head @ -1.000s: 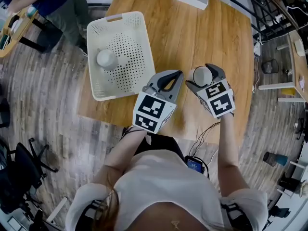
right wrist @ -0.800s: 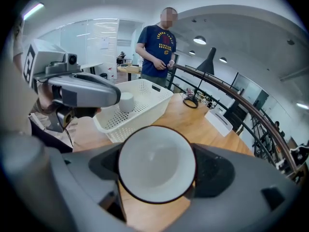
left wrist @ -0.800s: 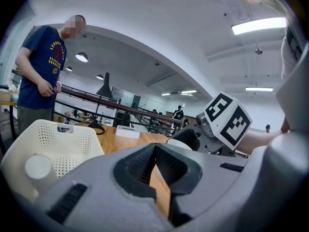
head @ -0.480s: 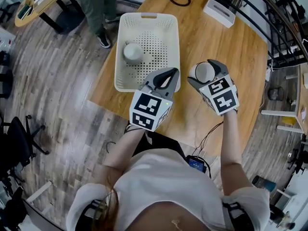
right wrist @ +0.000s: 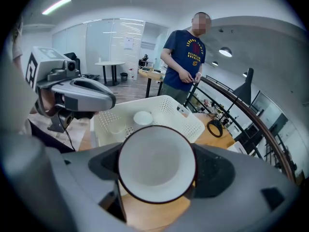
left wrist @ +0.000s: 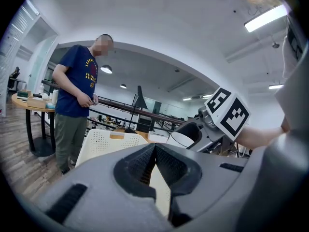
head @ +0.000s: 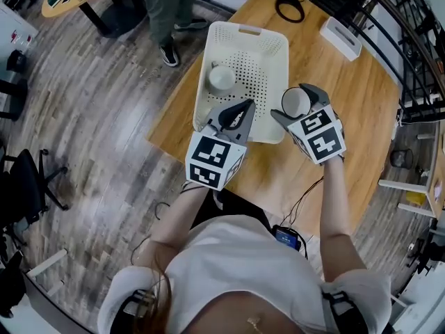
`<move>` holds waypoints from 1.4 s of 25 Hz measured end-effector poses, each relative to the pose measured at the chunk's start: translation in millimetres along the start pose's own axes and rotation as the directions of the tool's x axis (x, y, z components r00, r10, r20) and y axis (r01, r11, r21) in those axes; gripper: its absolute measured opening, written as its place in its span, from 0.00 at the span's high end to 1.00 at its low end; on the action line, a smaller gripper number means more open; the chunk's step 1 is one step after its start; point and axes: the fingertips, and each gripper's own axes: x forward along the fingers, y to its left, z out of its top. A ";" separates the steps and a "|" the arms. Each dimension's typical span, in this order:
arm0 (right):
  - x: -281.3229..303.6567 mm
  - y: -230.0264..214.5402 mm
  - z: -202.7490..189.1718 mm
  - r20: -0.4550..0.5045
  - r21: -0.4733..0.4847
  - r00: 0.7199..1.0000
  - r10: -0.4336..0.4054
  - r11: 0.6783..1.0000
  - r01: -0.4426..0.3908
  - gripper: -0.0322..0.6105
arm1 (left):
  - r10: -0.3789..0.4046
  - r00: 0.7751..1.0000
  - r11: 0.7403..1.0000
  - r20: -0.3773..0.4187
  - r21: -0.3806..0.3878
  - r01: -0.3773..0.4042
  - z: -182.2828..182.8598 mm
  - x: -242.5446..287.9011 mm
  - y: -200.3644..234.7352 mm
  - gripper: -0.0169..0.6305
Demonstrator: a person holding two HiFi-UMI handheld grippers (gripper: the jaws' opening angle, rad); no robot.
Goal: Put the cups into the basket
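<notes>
First cup (head: pixel 222 78) already inside basket (head: pixel 263 75), toward its far left part. My right gripper (head: pixel 295 105): jaws clenched on second cup (head: pixel 294 101), tipped on side, mouth facing gripper camera, raised just beside basket's right rim, not yet over it. My left gripper (head: pixel 245 108): jaws pressed together, empty, hovering above basket's near edge. No other cup visible on worktop (head: pixel 341 124) around basket. Judgement: roughly half done. Left: carry second cup over rim, lower onto basket's free floor, release.
</notes>
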 end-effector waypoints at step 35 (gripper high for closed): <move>132.6 -16.1 60.2 -0.057 0.106 0.998 0.019 0.994 -0.013 0.32 | -0.005 0.999 0.999 0.040 -0.035 0.006 28.9 26.9 115.1 0.96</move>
